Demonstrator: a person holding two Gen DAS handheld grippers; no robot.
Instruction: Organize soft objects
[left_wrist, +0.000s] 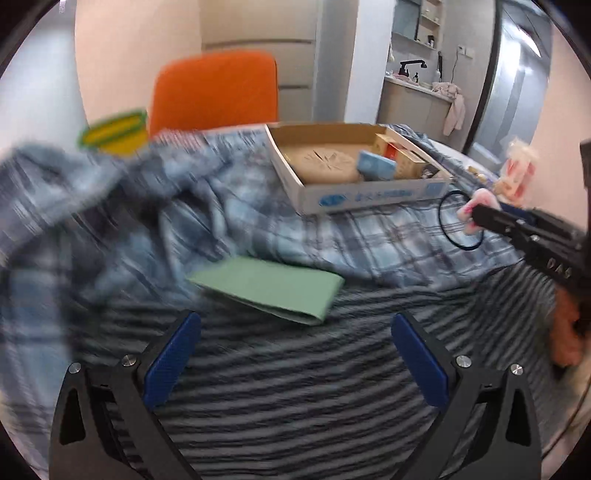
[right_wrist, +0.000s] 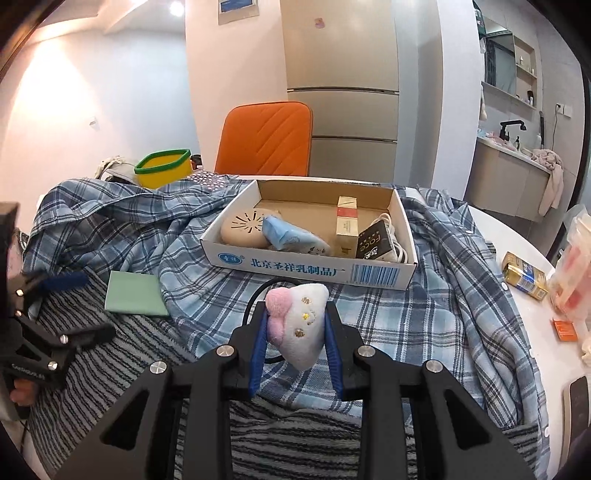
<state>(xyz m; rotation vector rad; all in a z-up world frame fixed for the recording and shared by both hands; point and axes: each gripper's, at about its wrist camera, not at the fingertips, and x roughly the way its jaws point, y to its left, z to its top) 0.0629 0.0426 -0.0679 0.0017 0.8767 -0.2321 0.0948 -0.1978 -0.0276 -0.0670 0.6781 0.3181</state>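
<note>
Already the right gripper (right_wrist: 295, 325) has its jaws clenched on the small white-and-pink plush toy (right_wrist: 297, 325), straight before the open white cardboard box (right_wrist: 314, 271) — just beyond — while the left gripper (left_wrist: 295, 354) hangs released near the folded green cloth (left_wrist: 269, 288).

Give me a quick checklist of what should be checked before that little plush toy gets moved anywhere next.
1. Right gripper clamped on the plush toy: ok.
2. Black elastic loop hanging from the toy, free of the plaid shirt: cannot tell.
3. Room in the cardboard box: ok, bare floor at the back.
4. Left gripper open, holding nothing: ok.
5. Left gripper away from the box: ok, it hovers over the striped cloth.
6. Green folded cloth out of the way: ok.
</note>
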